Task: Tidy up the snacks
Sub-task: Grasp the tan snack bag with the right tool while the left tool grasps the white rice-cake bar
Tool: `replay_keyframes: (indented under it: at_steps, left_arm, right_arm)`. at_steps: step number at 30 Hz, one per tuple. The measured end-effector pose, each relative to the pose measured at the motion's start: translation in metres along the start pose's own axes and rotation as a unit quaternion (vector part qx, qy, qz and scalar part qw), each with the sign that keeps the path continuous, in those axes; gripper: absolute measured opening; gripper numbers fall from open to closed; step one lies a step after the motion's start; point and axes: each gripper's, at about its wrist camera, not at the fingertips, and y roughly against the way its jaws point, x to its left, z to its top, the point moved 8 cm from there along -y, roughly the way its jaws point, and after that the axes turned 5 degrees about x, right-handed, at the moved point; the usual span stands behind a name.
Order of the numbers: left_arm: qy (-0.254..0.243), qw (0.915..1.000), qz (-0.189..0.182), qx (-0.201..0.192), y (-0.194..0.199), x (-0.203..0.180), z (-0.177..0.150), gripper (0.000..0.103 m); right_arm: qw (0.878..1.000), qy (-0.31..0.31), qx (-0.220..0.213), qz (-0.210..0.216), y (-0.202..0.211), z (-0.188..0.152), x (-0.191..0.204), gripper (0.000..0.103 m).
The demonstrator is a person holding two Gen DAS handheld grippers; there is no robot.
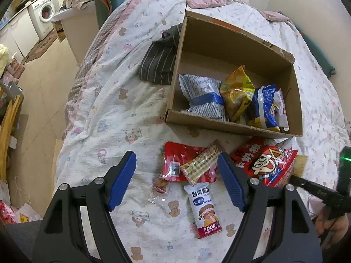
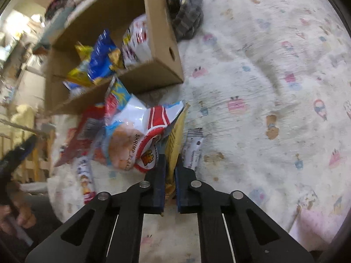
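Left wrist view first: we see a bed covered by a white quilt (image 1: 114,109) printed with small bears, and on it an open cardboard box (image 1: 219,43) with a striped grey cloth (image 1: 158,63) touching its left wall. Three snack bags lean together along the box's near wall: a blue and white one (image 1: 201,96), a yellow one (image 1: 238,92) and a dark blue one (image 1: 266,107). Just in front of the box, loose on the quilt, we find a big red cartoon bag (image 1: 269,164), a flat red packet (image 1: 186,162) with a tan bar (image 1: 203,164) across it, and a white rice cracker stick (image 1: 205,210). Our left gripper (image 1: 177,182) hangs above these with its jaws apart, holding nothing. On the right wrist view, our right gripper (image 2: 170,175) is clamped on the edge of a yellowish packet (image 2: 175,140), beside a shrimp chip bag (image 2: 136,135).
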Motion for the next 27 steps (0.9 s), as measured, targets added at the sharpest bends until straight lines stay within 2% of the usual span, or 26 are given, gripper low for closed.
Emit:
replay_keyframes:
  at_steps: [6, 11, 18, 19, 21, 25, 26, 27]
  left_arm:
    - [0.01, 0.9992, -0.001, 0.039, -0.012, -0.006, -0.026, 0.074]
    - [0.026, 0.9949, -0.002, 0.097, -0.038, -0.019, -0.062, 0.074]
    - [-0.005, 0.9919, 0.009, 0.127, -0.061, -0.045, -0.081, 0.072]
    - [-0.006, 0.9914, 0.011, 0.13, -0.064, -0.046, -0.083, 0.07]
    - [-0.013, 0.9897, 0.017, 0.141, -0.072, -0.05, -0.089, 0.059]
    - [-0.032, 0.9874, 0.028, 0.152, -0.083, -0.059, -0.097, 0.045]
    - [-0.036, 0.987, 0.028, 0.154, -0.084, -0.06, -0.098, 0.036]
    - [-0.038, 0.9867, 0.032, 0.155, -0.085, -0.061, -0.1, 0.036]
  right_arm:
    - [0.995, 0.003, -0.081, 0.059, 0.051, -0.005, 0.008, 0.006]
    - [0.988, 0.009, -0.13, 0.087, 0.077, -0.011, 0.017, 0.004]
    - [0.985, 0.026, -0.149, 0.087, 0.082, -0.01, 0.032, 0.003]
    - [0.984, 0.027, -0.153, 0.09, 0.081, -0.007, 0.033, 0.003]
    - [0.982, 0.033, -0.163, 0.091, 0.086, -0.006, 0.034, 0.003]
    - [0.98, 0.03, -0.172, 0.099, 0.093, -0.007, 0.03, 0.003]
    - [0.979, 0.028, -0.173, 0.103, 0.094, -0.007, 0.029, 0.003]
    - [0.979, 0.026, -0.175, 0.105, 0.095, -0.006, 0.029, 0.003]
